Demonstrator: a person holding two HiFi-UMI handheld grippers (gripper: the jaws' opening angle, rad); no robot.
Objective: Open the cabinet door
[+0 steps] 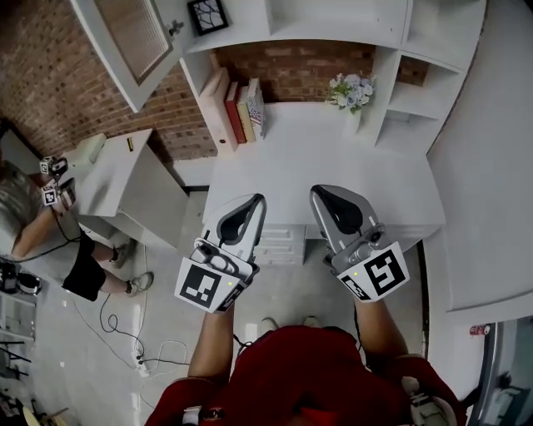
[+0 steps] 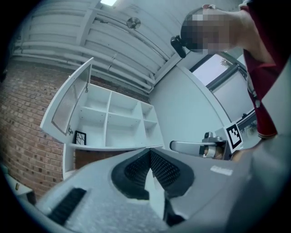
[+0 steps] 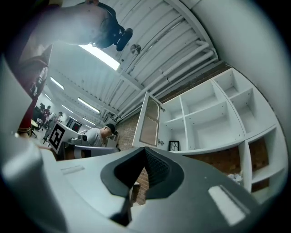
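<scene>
The cabinet door point(image 1: 133, 42) stands swung wide open at the left side of the shelving point(image 1: 333, 21), long axis upright, its small knob point(image 1: 176, 27) on the free edge. It sits high, ahead and well apart from both grippers. The left gripper point(image 1: 250, 212) is the nearer one, the right gripper point(image 1: 329, 204) is just beside it over the worktop point(image 1: 333, 141), and both pairs of fingers point(image 2: 166, 170) are pressed together on nothing. The opening looks done to me, and any further touch would mean reaching up and leftward.
</scene>
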